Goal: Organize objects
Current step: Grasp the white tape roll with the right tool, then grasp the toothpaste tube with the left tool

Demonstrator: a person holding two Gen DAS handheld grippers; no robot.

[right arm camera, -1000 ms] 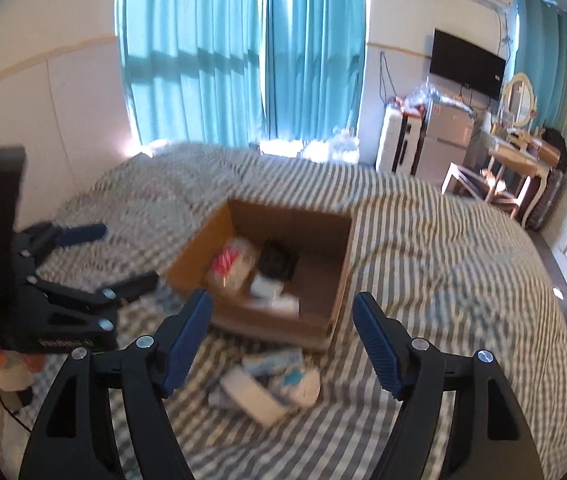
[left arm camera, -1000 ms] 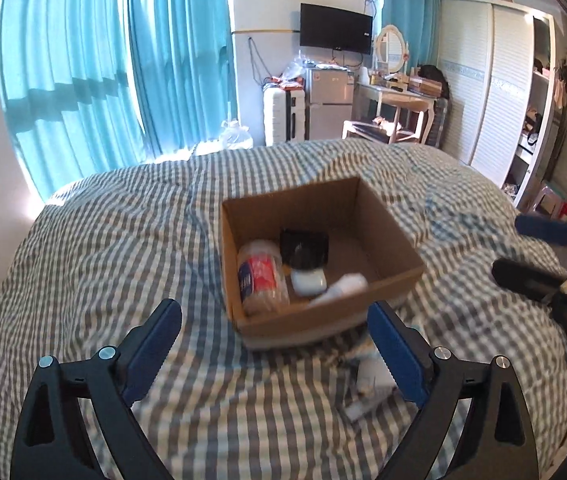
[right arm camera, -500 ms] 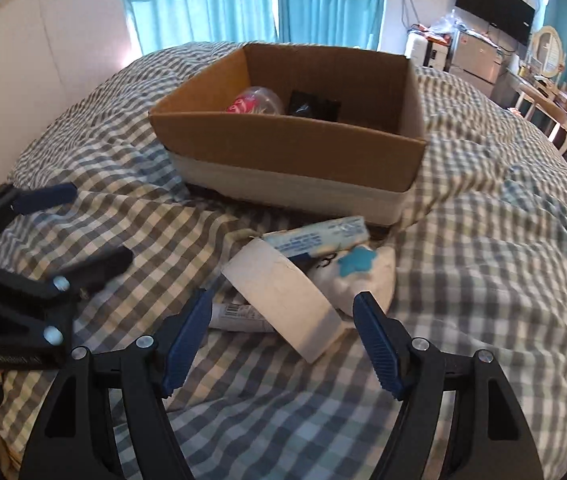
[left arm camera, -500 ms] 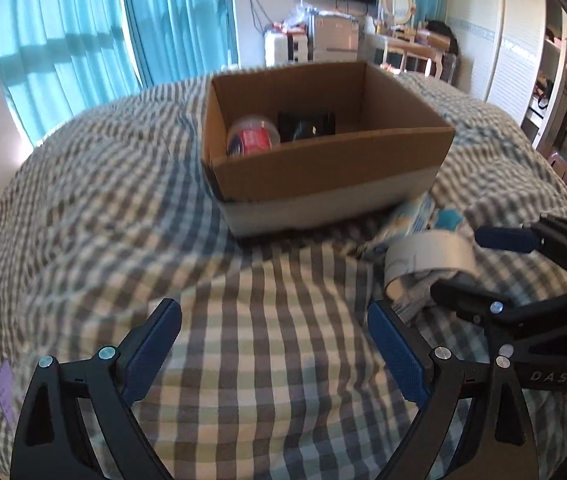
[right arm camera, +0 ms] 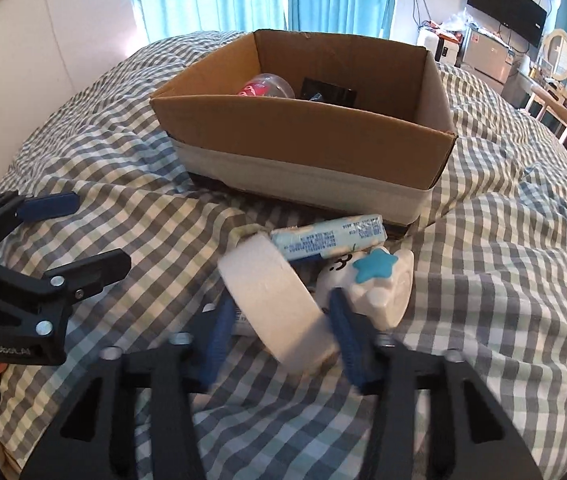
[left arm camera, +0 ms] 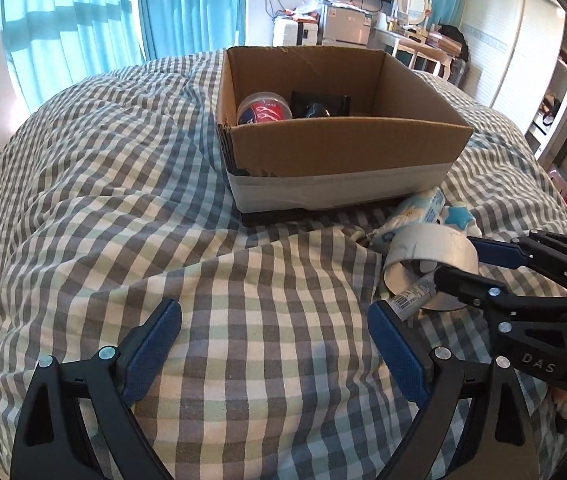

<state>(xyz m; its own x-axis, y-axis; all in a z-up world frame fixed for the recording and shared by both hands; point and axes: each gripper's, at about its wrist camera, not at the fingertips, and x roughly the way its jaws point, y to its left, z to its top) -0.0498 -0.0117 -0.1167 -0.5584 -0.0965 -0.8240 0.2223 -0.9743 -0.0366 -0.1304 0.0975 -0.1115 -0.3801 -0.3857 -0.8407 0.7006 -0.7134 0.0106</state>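
A cardboard box (left arm camera: 347,148) (right arm camera: 303,136) sits on the checked bedspread and holds a red-labelled jar (left arm camera: 264,109) and a black item (left arm camera: 319,107). In front of it lie a roll of white tape (right arm camera: 275,300) (left arm camera: 429,250), a pale blue packet (right arm camera: 327,236), a white toy with a blue star (right arm camera: 371,284) and a tube (left arm camera: 411,296). My right gripper (right arm camera: 283,328) is closed in on the tape roll, one finger on each side. My left gripper (left arm camera: 275,344) is open and empty, low over the bedspread left of the pile.
The bed is soft and rumpled (left arm camera: 123,184). Teal curtains (left arm camera: 83,20) hang behind it. A fridge, a dressing table (left arm camera: 415,44) and a wardrobe (left arm camera: 523,60) stand at the far right of the room.
Both grippers came down toward the bed in front of the box. My right gripper moved onto the tape roll and its fingers closed from wide open to either side of it.
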